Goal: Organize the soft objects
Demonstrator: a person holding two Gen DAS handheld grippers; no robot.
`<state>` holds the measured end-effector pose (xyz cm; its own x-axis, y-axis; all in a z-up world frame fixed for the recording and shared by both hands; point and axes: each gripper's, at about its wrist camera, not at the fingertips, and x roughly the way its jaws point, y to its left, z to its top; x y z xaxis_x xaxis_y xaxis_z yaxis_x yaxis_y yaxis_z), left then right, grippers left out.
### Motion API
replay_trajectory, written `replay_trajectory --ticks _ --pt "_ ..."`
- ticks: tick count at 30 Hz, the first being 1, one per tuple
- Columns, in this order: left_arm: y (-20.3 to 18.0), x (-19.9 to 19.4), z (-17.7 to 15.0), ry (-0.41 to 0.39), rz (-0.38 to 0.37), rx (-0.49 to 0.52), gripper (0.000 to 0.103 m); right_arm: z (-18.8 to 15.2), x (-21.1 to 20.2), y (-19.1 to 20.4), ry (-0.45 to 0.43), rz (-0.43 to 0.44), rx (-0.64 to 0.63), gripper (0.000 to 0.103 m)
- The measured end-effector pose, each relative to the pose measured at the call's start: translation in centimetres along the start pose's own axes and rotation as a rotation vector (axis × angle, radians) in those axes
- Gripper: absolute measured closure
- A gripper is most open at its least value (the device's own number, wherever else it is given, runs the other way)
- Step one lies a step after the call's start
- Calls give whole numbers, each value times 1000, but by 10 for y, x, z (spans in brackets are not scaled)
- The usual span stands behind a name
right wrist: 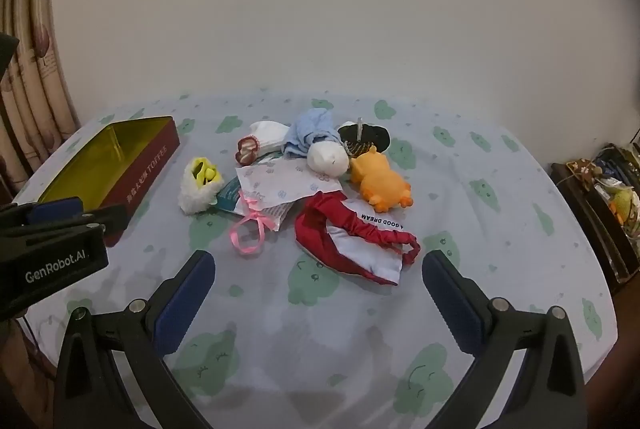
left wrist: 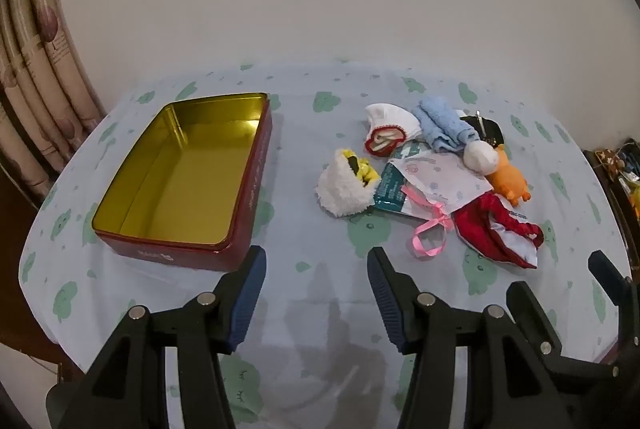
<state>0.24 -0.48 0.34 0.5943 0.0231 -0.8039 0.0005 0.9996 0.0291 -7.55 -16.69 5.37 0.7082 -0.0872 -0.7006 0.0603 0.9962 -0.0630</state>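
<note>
A heap of soft things lies on the table: a red and white eye mask [right wrist: 352, 241] [left wrist: 496, 233], an orange plush [right wrist: 380, 181] [left wrist: 510, 179], a white pouch with pink ribbon [right wrist: 280, 189] [left wrist: 432, 177], a fluffy white item with yellow inside [right wrist: 200, 185] [left wrist: 348, 181], a blue cloth [right wrist: 312, 131] [left wrist: 440, 123] and a white sock with red trim [right wrist: 260, 141] [left wrist: 388, 129]. An open red tin [left wrist: 188, 173] [right wrist: 120, 165] with a gold inside stands left, empty. My left gripper [left wrist: 316, 293] is open above bare cloth. My right gripper [right wrist: 316, 297] is open wide, just short of the eye mask.
The table wears a pale blue cloth with green shapes [right wrist: 520, 229]. A curtain [left wrist: 36, 77] hangs at the left. A dark shelf with clutter [right wrist: 604, 197] stands beyond the right edge. A white wall backs the table.
</note>
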Motion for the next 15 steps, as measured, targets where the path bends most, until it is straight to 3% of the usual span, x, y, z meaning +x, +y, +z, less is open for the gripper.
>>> replay_trajectory --ticks 15 --pt "7 2 -5 -5 5 -9 49 -3 0 0 8 6 11 0"
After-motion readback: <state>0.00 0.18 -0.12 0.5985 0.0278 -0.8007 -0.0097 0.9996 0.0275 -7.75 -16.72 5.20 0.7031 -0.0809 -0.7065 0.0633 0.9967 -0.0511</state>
